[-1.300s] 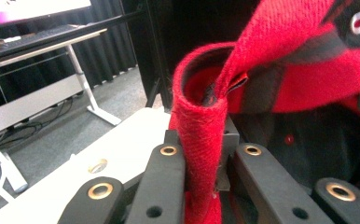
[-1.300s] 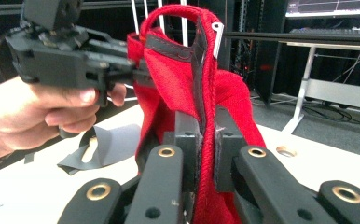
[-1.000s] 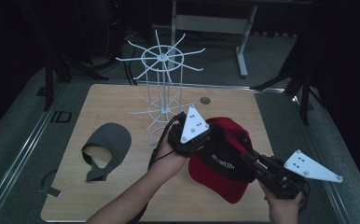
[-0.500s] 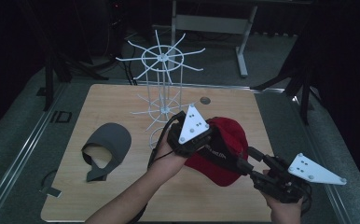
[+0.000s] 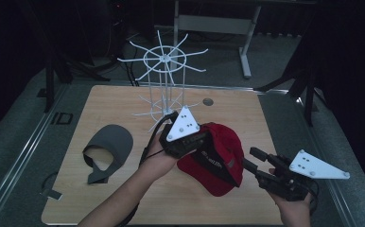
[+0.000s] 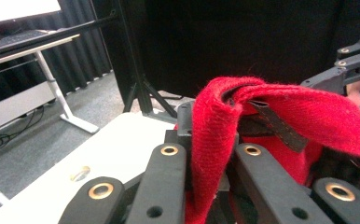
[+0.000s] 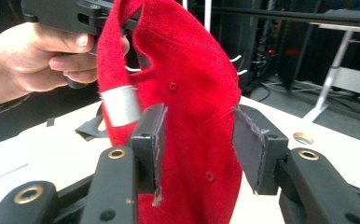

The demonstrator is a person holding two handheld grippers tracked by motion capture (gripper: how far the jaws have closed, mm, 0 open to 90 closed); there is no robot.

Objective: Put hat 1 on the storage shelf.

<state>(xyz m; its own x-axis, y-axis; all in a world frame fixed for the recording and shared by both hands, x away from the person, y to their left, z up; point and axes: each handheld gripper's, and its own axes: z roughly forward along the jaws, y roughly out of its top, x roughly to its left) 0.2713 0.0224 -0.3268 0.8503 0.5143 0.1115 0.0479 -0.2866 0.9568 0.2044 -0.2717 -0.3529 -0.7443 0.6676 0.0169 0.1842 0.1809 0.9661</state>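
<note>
- High view: the left gripper holds the red cap lifted over the near right part of the wooden table, just in front of the white wire rack. The right gripper sits just off the cap's right edge, its jaws apart. A grey cap lies flat well to the left.
- Risk here, as a judgement: the cap hangs from one pinch alone, so a tug from the right side could drag it loose, or swing it into the rack's thin arms.
- Left gripper view: the left gripper is clamped tight on a fold of the red cap near its back strap, the cloth squeezed between the jaws. The hold is on soft fabric, which could creep out if the cap is pulled.
- Right gripper view: the right gripper has just been opening and closing; its jaws now stand partly apart with the red cap hanging between them, the left pad at the cloth, the right pad clear of it. Closing there might catch only a loose fold.
</note>
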